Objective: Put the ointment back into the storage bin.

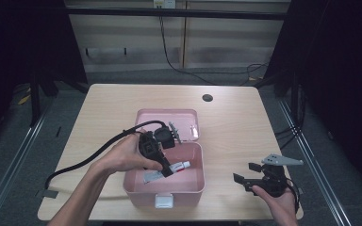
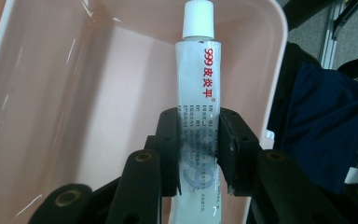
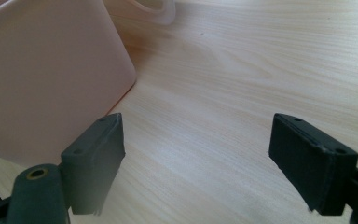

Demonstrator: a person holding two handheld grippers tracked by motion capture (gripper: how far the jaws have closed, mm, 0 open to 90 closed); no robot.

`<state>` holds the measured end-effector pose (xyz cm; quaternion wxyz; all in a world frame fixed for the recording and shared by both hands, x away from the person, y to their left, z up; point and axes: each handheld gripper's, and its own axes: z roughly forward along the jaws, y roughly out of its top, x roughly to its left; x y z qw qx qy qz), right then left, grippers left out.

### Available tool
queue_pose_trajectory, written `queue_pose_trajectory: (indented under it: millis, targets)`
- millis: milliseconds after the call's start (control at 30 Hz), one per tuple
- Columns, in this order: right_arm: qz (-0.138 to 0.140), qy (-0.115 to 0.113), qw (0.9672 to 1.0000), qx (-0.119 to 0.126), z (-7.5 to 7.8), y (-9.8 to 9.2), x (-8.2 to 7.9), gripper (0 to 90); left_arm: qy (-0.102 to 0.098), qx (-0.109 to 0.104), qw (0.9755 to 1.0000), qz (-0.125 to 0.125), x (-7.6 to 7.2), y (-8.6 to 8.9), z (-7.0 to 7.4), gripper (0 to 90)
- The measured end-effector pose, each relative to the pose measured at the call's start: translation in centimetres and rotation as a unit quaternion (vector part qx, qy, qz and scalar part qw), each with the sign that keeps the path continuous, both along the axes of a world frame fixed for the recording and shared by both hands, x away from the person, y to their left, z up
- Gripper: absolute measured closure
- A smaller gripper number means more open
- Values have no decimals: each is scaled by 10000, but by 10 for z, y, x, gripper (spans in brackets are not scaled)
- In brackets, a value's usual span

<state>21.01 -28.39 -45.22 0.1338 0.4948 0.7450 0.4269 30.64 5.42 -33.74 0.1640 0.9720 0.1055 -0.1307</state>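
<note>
**A:** Standing by the table here. The left gripper (image 2: 198, 140) is clamped on a white tube (image 2: 198, 93) with red print and a white screw cap, jaws pinching it about midway along its body. The tube hangs inside the pink box (image 1: 136, 181), cap end pointing toward the box's right wall, not far above the floor of it.

**B:** Is anything else in the box?

**A:** There's a flat greyish packet (image 1: 152, 176) lying on the bottom, just beside the tube's tail end, toward the box's front left. The box's lid (image 1: 143, 117) is flipped open behind it, lying flat on the table (image 1: 226, 113).

**B:** What about the other hand?

**A:** The right gripper (image 1: 244, 178) sits well to the right of the box, out over bare wood near the table's front edge. Its jaws are spread wide with nothing between them. From its own camera you can see the box's outer wall just to its left.
</note>
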Motion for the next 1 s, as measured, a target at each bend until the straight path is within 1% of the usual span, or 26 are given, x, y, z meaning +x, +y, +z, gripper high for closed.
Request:
queue_pose_trajectory:
  millis: [33, 67, 133, 200, 233, 300, 467, 600, 667, 800, 867, 900, 967, 1000]
  targets:
    - [3, -1, 10000, 0, 0, 0, 0, 177, 38, 28, 10000, 45, 0, -1, -1, 709]
    - [3, 3, 10000, 1, 0, 0, 0, 177, 8, 44, 10000, 29, 0, -2, -3, 709]
    - [18, -9, 10000, -6, 0, 0, 0, 178, 39, 66, 10000, -31, -1, -4, -6, 709]
    - [13, -7, 10000, -7, 0, 0, 0, 177, 49, 92, 9998, -146, -2, -6, -9, 709]
    - [10, -6, 10000, -8, 0, 0, 0, 175, 45, 82, 9999, -131, -3, -7, -12, 709]
    - [4, -8, 10000, -5, 0, 0, 0, 174, 5, 182, 9996, -210, -3, -8, -15, 709]
    - [8, -5, 10000, -10, 0, 0, 0, 175, -48, 323, 9989, -331, -5, -12, -24, 708]
    - [8, -4, 10000, -14, 0, 0, 0, 174, -28, 322, 9989, -346, -6, -14, -29, 708]
    - [7, -4, 10000, -13, 0, 0, 0, 174, -52, 352, 9987, -362, -6, -16, -32, 708]
    - [1, -5, 10000, -14, 0, 0, 0, 171, -33, 403, 9983, -424, -6, -19, -38, 708]
    - [0, 2, 10000, -8, 0, 0, 0, 169, -7, 447, 9981, -427, -6, -21, -44, 708]
    - [2, -2, 10000, -2, 0, 0, 0, 168, -28, 482, 9978, -453, -6, -21, -46, 708]
    - [3, 1, 10000, 2, 0, 0, 0, 168, 46, 509, 9975, -485, -6, -23, -49, 708]
    - [3, 1, 10000, -1, 0, 0, 0, 168, 41, 517, 9974, -496, -6, -23, -51, 708]
